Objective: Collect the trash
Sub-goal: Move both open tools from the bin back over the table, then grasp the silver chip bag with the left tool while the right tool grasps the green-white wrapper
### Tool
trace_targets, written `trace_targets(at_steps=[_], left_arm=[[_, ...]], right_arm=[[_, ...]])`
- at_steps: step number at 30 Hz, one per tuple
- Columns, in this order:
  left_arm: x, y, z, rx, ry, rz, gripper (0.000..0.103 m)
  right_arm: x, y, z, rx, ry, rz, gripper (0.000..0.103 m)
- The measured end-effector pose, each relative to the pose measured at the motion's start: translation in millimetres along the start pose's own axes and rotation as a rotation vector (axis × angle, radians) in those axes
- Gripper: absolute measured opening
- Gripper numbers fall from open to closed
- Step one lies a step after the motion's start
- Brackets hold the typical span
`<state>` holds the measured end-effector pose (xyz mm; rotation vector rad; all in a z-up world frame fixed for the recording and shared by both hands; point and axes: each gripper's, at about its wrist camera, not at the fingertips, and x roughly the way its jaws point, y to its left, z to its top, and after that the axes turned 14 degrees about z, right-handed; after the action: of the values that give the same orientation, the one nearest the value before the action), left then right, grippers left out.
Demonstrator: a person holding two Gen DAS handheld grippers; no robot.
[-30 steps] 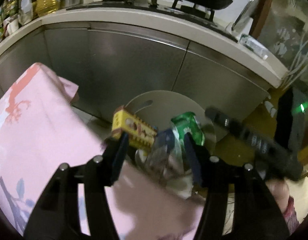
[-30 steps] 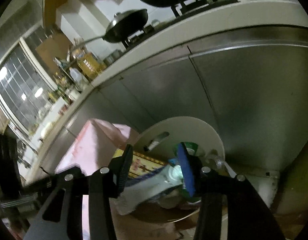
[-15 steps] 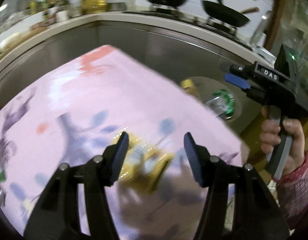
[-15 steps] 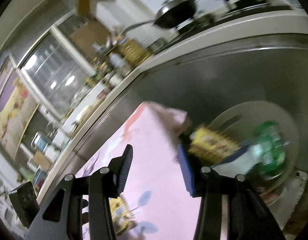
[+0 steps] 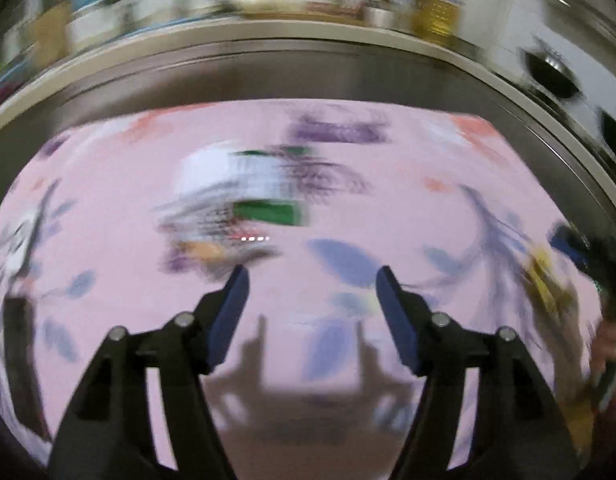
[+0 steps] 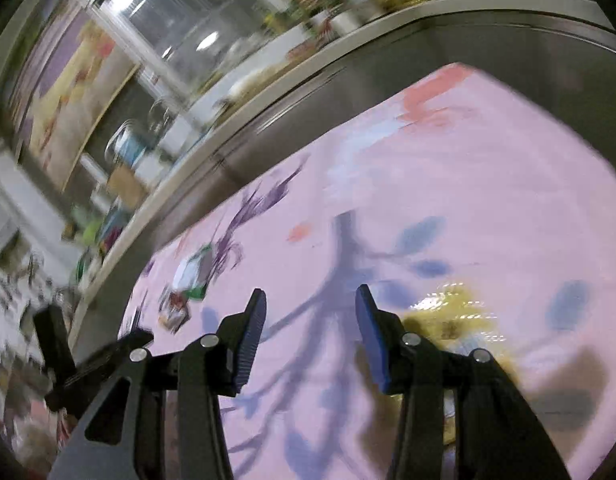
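Note:
Both views are motion-blurred. My left gripper (image 5: 310,276) is open and empty above the pink flowered tablecloth (image 5: 348,200). A white and green wrapper (image 5: 248,196) lies ahead of it, a little to the left. A yellow wrapper (image 5: 548,284) lies at the far right, beside the other gripper. My right gripper (image 6: 308,300) is open and empty over the same cloth (image 6: 428,160). The yellow wrapper (image 6: 448,308) lies just right of its right finger. The white and green wrapper (image 6: 194,276) lies further left, with a small crumpled piece (image 6: 174,312) beside it.
A steel-fronted kitchen counter (image 5: 308,68) runs behind the table, crowded with jars and bottles. Pans (image 5: 552,76) stand at its right end. The left gripper's body (image 6: 80,364) shows at the lower left of the right wrist view.
Both grippers have swung left, away from the trash bin and over the table. The bin has left both views. The white and green wrapper has come into view.

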<state>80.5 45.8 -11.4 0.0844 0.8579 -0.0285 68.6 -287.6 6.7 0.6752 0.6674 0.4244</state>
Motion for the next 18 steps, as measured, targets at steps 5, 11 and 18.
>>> trace_targets(at_steps=[5, 11, 18], left_arm=[[32, 49, 13, -0.163, 0.076, -0.008, 0.065], [64, 56, 27, -0.234, 0.084, -0.017, 0.064], [83, 54, 17, -0.213, 0.134, -0.032, 0.002]], right_arm=[[71, 51, 1, -0.101, 0.135, 0.037, 0.044], [157, 83, 10, -0.139, 0.241, 0.047, 0.044], [223, 93, 14, -0.147, 0.297, 0.031, 0.044]])
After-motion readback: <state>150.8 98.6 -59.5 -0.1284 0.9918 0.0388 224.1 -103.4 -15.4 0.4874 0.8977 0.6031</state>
